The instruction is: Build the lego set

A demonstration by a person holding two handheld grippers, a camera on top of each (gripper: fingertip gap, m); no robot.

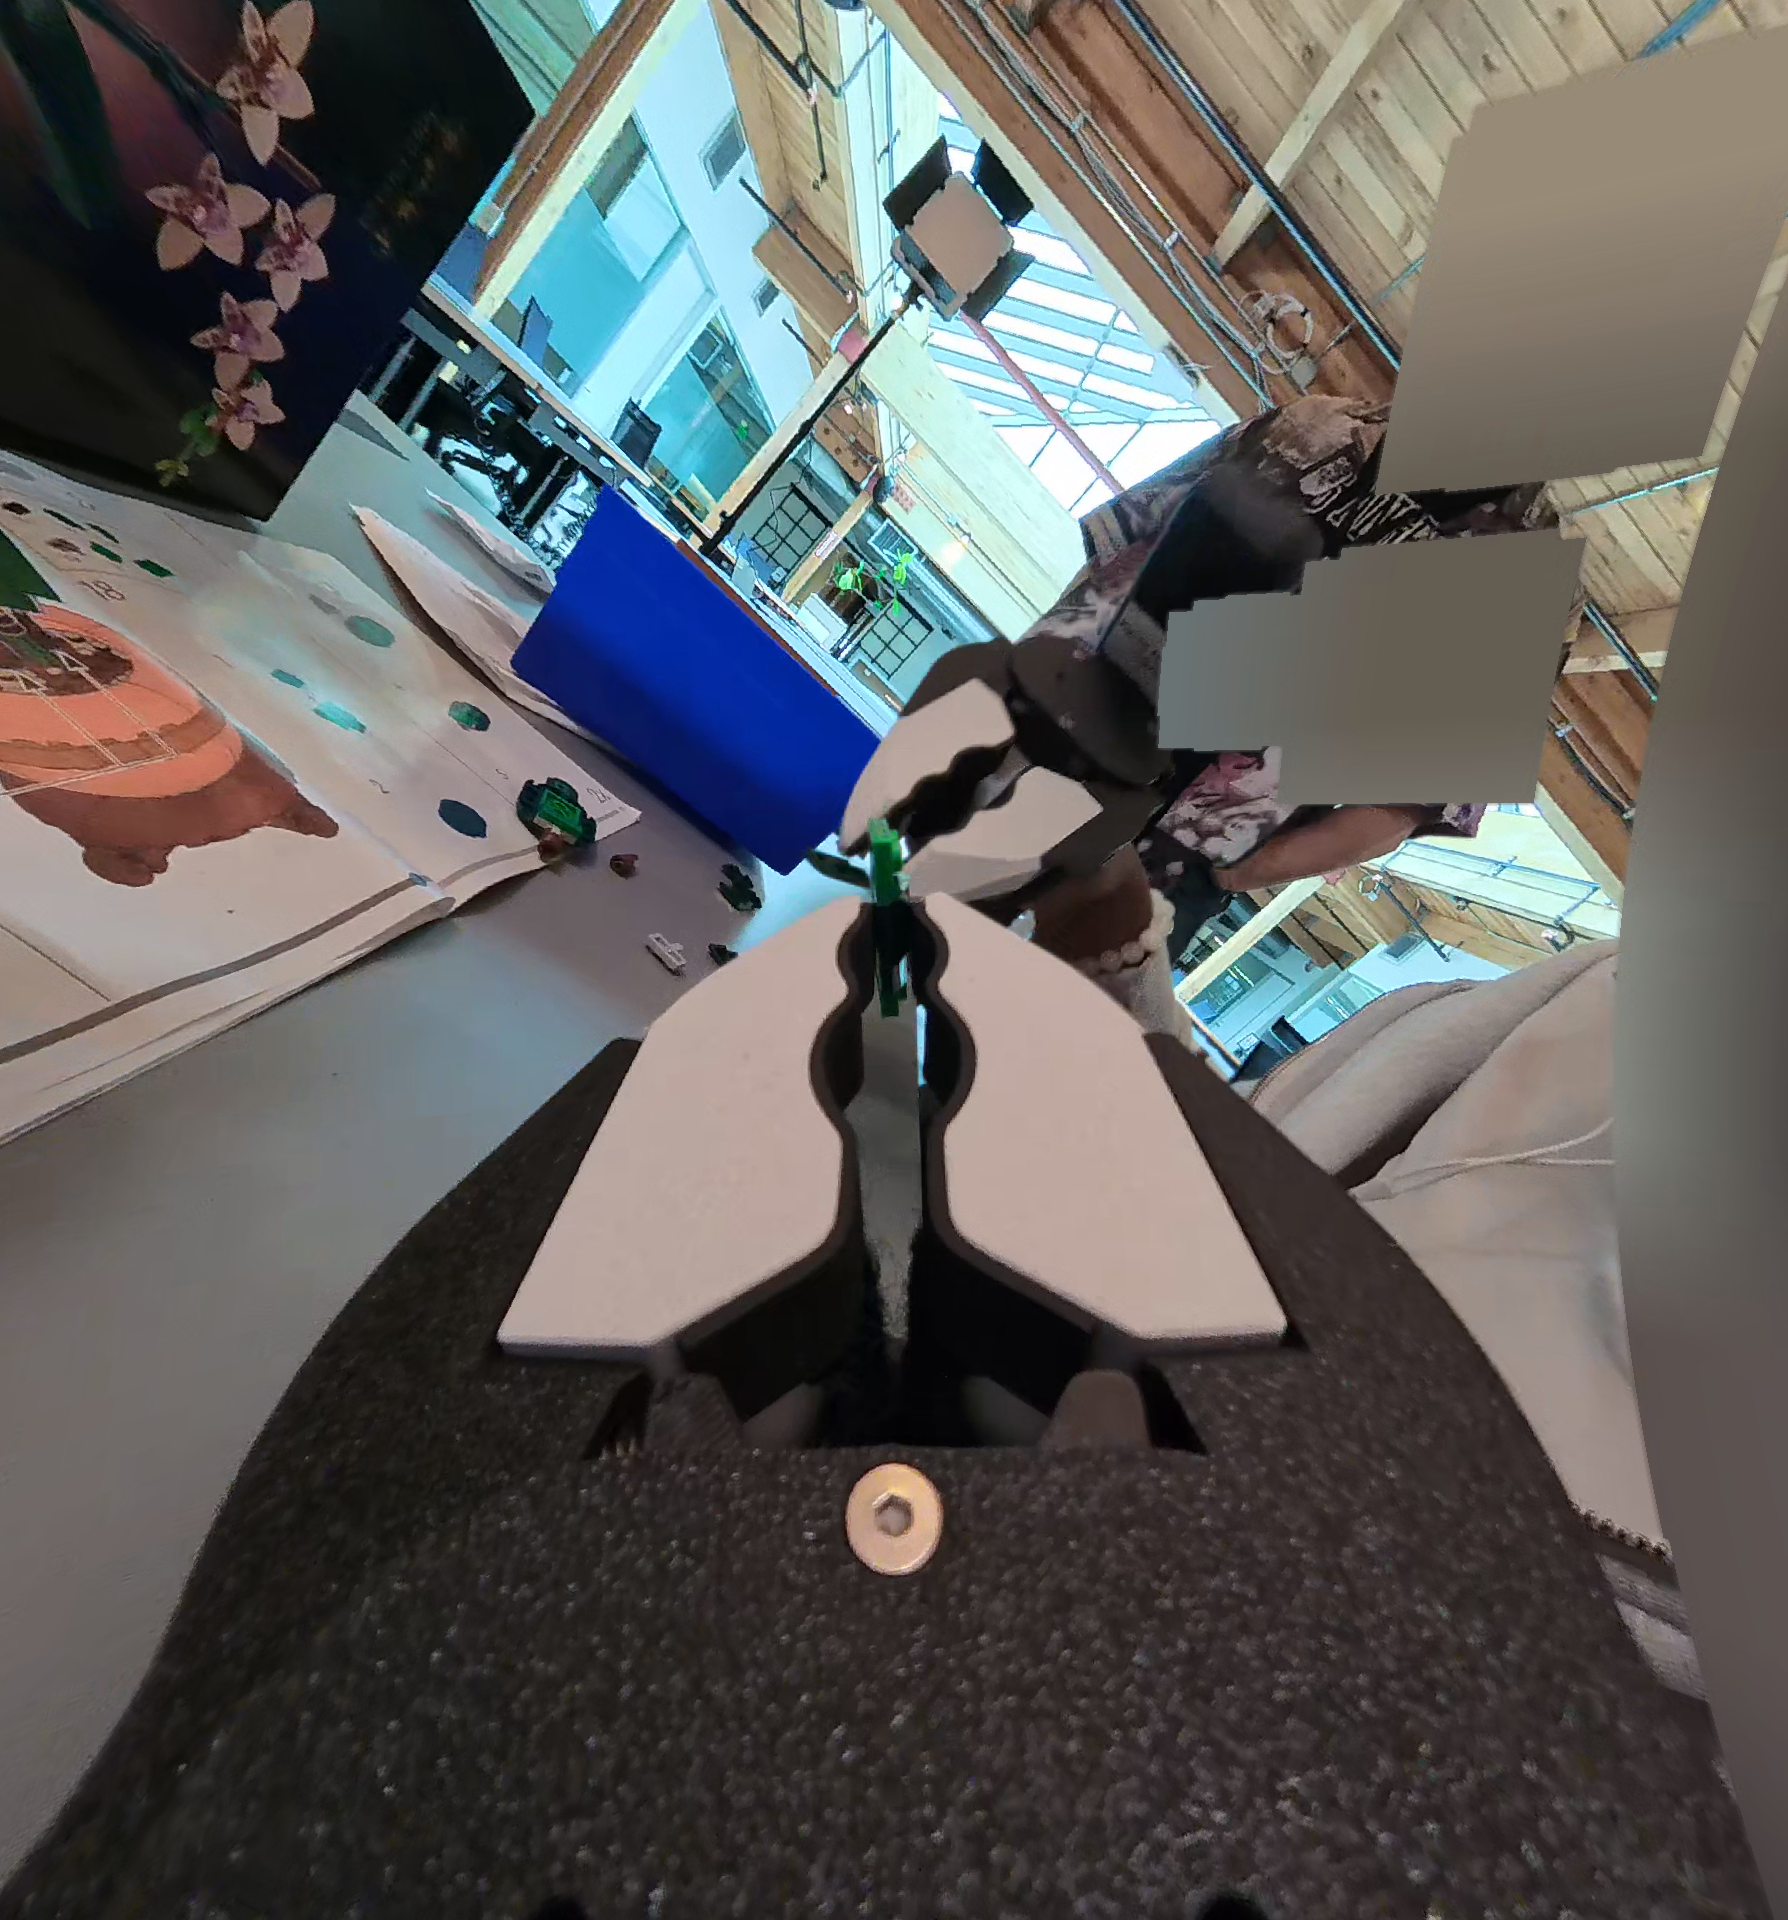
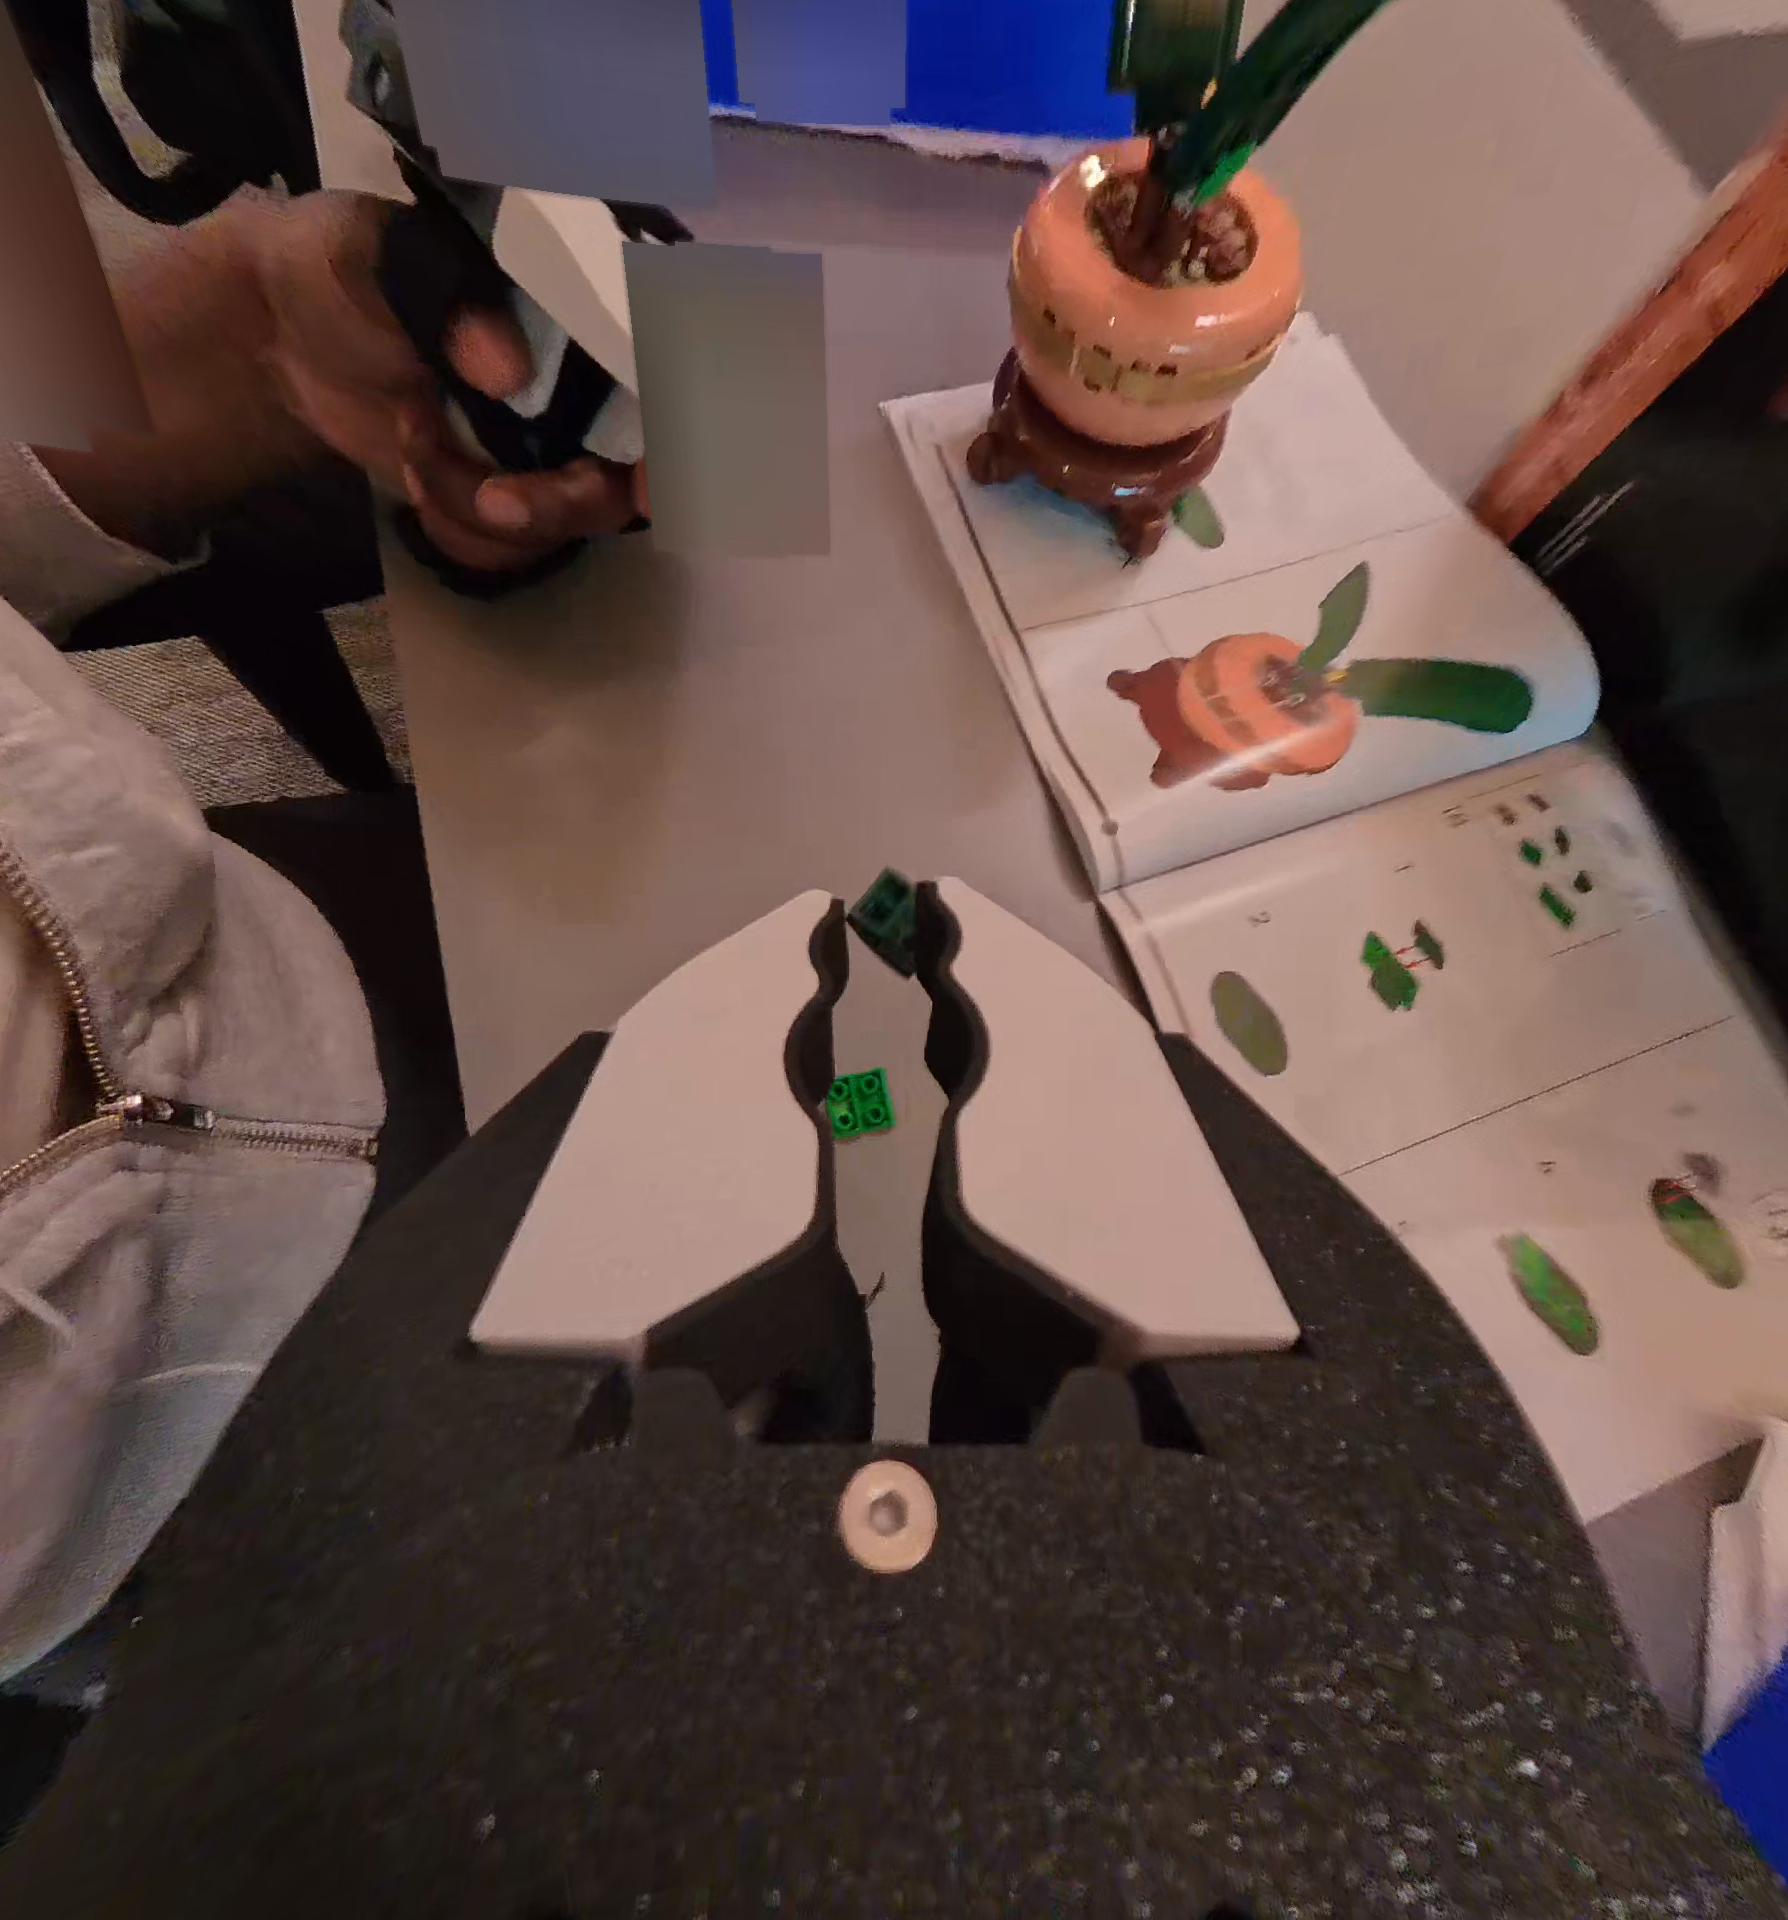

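My left gripper [image 1: 885, 914] is shut on a thin green lego piece [image 1: 885, 951], held upright and sticking out past the tips. My right gripper [image 2: 882, 899] is shut on a small dark green brick [image 2: 885, 923] at its very tips, above the grey table [image 2: 661, 727]. A bright green 2x2 plate [image 2: 859, 1103] shows through the gap between the right fingers, on the table below. The right gripper also shows in the left wrist view [image 1: 874, 836], just beyond the left tips. A peach lego pot [image 2: 1150, 312] with green leaves stands on the open instruction booklet [image 2: 1285, 727].
The booklet [image 1: 194, 727] lies left, with loose small pieces [image 1: 555, 810] near its corner. The set's box [image 1: 142, 208] stands behind it. A blue bin [image 1: 682, 665] sits farther back. A hand [image 2: 350, 395] and a grey hoodie [image 2: 90, 1039] are at the left. Some 10 cm of space lies between my two pairs of fingers. Between my left fingertips and the peach lego pot [image 2: 1150, 312] there is roughly 12 cm.
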